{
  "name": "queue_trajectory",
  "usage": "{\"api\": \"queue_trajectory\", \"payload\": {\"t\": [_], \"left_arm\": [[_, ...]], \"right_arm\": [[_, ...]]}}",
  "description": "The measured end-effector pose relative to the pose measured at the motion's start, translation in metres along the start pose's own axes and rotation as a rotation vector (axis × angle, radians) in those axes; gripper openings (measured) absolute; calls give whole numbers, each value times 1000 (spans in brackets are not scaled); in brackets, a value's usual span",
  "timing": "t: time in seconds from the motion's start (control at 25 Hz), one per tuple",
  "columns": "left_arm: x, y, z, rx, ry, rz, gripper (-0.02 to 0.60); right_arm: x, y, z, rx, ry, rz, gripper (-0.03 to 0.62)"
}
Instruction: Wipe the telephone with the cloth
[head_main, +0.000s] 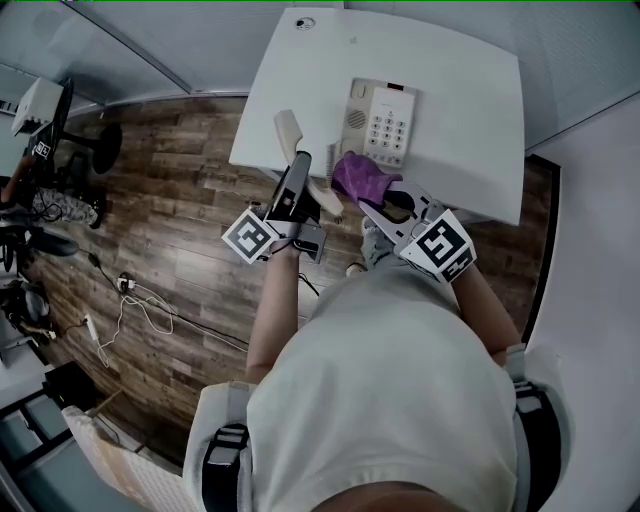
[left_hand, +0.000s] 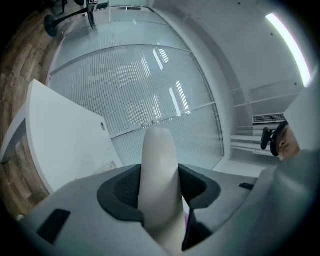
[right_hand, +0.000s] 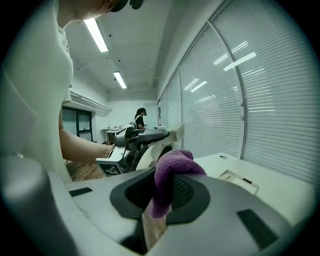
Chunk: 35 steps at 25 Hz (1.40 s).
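The left gripper (left_hand: 160, 186) has its jaws clamped on the cream handset (left_hand: 159, 165), which stands up out of them well past the pads. The handset is lifted off its cradle. The right gripper (right_hand: 167, 192) is closed on a bunched purple cloth (right_hand: 173, 164), whose fold rises above the jaws.

In the head view the cloth (head_main: 358, 178) sits just to the right of the left gripper (head_main: 303, 168), close against the lower half of the handset (head_main: 300, 150); I cannot tell whether they touch. The right gripper (head_main: 378, 198) is directly behind the cloth, towards the person.

Just ahead of the right gripper is the telephone base (head_main: 385, 120), flat on the white table (head_main: 460, 90) with its keypad up. Both grippers work over the table's near edge, and the left one is close to the table's left edge, with wood floor (head_main: 170, 200) beyond it. Ahead of and to the right of the base the tabletop is bare white as far as a cable hole (head_main: 305, 23) at the far corner. Past the far edge stands a glass wall (left_hand: 150, 75) with blinds.
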<state>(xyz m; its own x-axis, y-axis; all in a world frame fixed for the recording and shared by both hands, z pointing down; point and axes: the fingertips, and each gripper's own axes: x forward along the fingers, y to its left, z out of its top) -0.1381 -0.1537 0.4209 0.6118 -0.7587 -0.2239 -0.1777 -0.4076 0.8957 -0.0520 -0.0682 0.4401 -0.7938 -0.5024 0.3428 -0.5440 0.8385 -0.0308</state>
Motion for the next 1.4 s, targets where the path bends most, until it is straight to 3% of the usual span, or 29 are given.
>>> {"api": "queue_trajectory", "payload": {"t": [0.6, 0.76, 0.96, 1.4], "left_arm": [[49, 50, -24, 16, 134, 156, 225], [60, 56, -25, 138, 212, 186, 224], [77, 69, -32, 231, 279, 221, 225], [114, 107, -47, 277, 364, 316, 224]], "right_arm": [[-8, -94, 16, 70, -88, -254, 62], [-8, -107, 22, 80, -99, -289, 63], [-8, -128, 28, 114, -125, -312, 63], [-11, -174, 29, 124, -131, -348, 63]]}}
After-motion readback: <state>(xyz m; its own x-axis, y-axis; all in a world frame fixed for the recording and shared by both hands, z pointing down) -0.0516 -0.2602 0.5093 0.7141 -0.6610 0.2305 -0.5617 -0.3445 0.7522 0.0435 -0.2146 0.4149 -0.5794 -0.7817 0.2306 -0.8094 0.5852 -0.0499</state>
